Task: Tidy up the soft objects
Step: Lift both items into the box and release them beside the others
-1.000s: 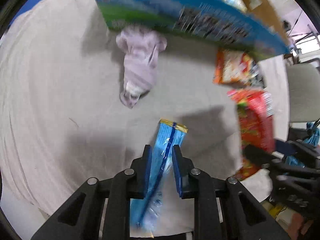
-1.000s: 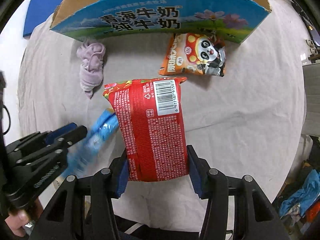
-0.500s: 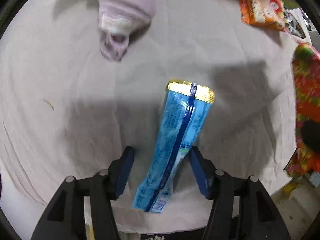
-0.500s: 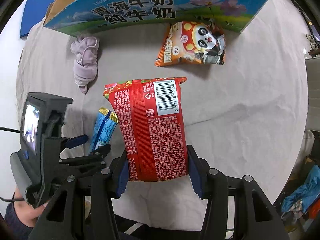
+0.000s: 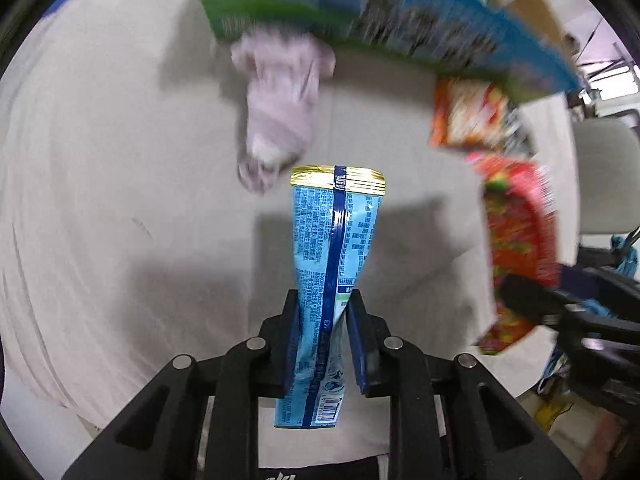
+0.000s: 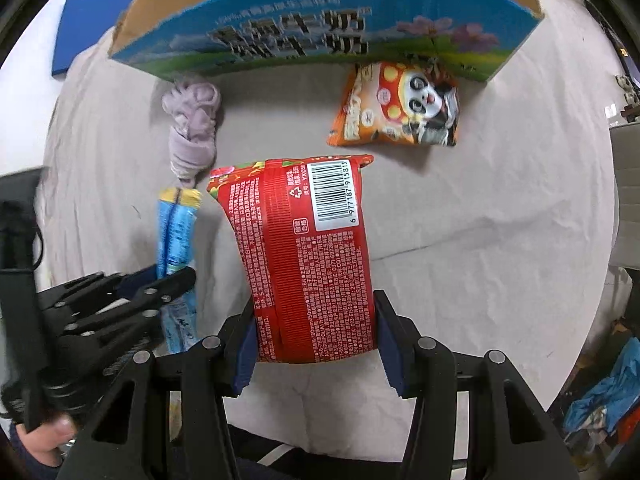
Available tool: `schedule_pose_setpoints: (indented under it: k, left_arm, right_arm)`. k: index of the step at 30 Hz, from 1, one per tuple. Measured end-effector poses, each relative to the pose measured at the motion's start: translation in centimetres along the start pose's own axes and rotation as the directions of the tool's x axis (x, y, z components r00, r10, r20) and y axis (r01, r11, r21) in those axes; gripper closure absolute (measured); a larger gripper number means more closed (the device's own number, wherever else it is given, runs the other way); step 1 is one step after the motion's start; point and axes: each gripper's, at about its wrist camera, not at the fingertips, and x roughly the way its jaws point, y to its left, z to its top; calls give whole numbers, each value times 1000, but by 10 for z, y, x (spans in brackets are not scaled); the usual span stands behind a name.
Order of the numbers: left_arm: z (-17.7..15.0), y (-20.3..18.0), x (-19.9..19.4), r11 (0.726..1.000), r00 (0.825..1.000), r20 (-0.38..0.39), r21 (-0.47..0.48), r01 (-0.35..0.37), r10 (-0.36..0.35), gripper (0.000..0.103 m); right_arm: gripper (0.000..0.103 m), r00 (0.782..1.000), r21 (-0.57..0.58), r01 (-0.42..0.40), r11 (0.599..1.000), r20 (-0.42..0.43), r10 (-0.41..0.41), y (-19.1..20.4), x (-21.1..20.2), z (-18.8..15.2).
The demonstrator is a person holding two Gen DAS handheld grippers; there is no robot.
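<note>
While the blue snack packet (image 5: 334, 240), long and narrow with a gold-sealed top and a dark seam down its back, hangs forward from the left gripper (image 5: 323, 300), the red snack bag (image 6: 308, 256) shows its barcode and small print ahead of the right gripper (image 6: 314, 312). Blur smears the carton (image 5: 400, 28) and lilac cloth (image 5: 280, 100) beyond the left gripper. Its jaws have just closed and pinch the packet's lower part; the right gripper clamps the red bag's lower end.

The left gripper (image 5: 322, 300) pinches a slim light-blue foil packet with a gold-sealed top (image 5: 334, 248) over the wrinkled beige cloth (image 5: 100, 200); its jaws have just closed on it. A bundled lilac sock (image 5: 280, 108) lies beyond.
</note>
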Motion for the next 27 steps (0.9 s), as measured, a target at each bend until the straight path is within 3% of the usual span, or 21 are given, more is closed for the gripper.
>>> schedule_pose_setpoints:
  k: [5, 11, 15, 21, 27]
  left_arm:
    - [13, 3, -61, 998, 990, 123, -8, 65, -64, 83]
    - [70, -27, -136, 993, 963, 243, 30, 113, -117, 83]
    - [127, -40, -159, 995, 951, 292, 40, 94, -101, 83]
    - [204, -36, -163, 997, 958, 278, 18, 70, -72, 83]
    - [259, -33, -132, 1000, 982, 189, -4, 15, -14, 83]
  right_arm:
    - [49, 998, 5, -41, 999, 48, 40, 2, -27, 8]
    - [49, 986, 7, -100, 995, 135, 98, 6, -80, 29]
    - [49, 977, 29, -78, 997, 200, 70, 2, -112, 59]
    - [49, 971, 106, -18, 994, 238, -8, -20, -124, 118]
    - [49, 980, 182, 35, 983, 187, -70, -38, -94, 163]
